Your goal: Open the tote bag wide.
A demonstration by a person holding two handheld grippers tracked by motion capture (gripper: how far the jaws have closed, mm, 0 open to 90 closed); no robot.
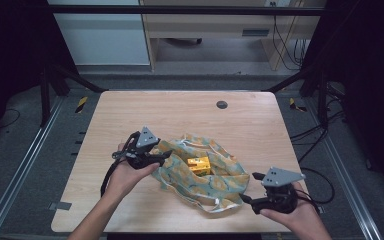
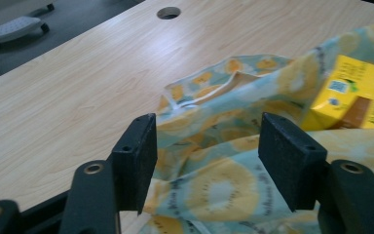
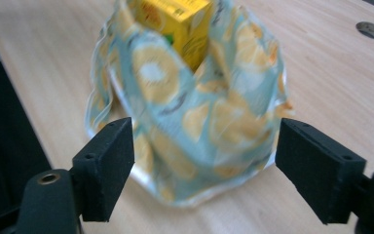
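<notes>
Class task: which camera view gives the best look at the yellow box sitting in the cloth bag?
The left gripper view: the yellow box is close and sharp, printed side visible above the cloth bag. The high view shows it small; the right gripper view shows it blurred and cut off at the top edge.

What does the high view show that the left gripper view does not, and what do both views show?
High view: both hands, the right gripper near the bag's front corner, the whole table and the floor around it.
Left gripper view: the left gripper seen close, jaws open with the cloth between them, and print on the yellow box.
Both: the lemon-patterned bag, the box inside, the table's round hole.
</notes>
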